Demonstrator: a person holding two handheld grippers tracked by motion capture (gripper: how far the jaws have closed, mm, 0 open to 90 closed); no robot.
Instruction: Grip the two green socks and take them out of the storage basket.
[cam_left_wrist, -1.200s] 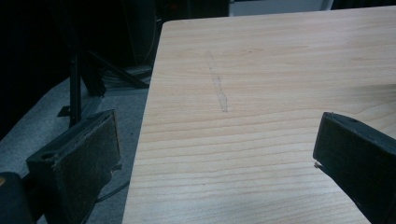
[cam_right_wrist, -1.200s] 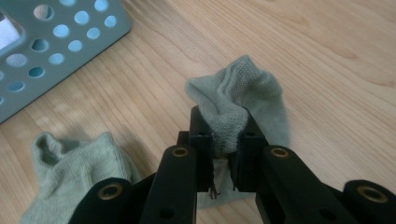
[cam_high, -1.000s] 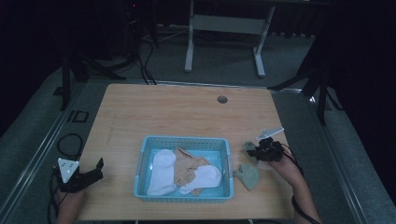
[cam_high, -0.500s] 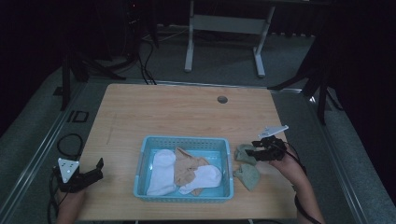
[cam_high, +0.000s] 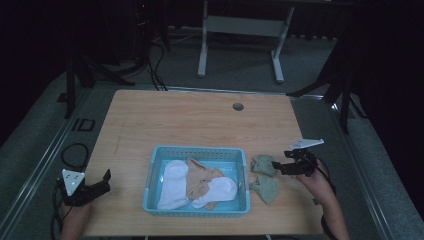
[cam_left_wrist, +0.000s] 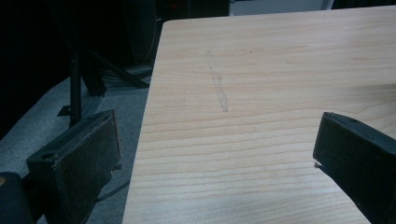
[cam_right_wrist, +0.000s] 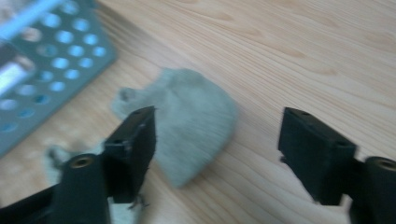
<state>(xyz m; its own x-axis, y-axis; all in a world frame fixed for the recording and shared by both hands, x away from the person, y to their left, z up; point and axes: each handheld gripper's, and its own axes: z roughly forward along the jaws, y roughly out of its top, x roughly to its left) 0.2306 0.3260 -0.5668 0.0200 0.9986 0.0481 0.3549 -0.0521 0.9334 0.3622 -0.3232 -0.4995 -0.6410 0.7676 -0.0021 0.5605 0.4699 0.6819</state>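
Jaws of the right gripper (cam_high: 276, 166) have just been opening, parted and gripping nothing; wooden table (cam_high: 200, 120) bears a blue basket (cam_high: 196, 151); green socks (cam_high: 264, 176) lie just right of it; left gripper (cam_high: 104, 181) gapes empty.

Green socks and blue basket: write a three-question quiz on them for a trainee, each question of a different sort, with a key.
1. True or false: both green socks lie inside the blue basket.
2. Which side of the basket are the green socks on in the high view? A) left B) right C) behind it
3. Fill in: the right gripper has its jaws ____, with nothing pressed between them.

Key: 1 false, they lie on the table; 2 B; 3 open.
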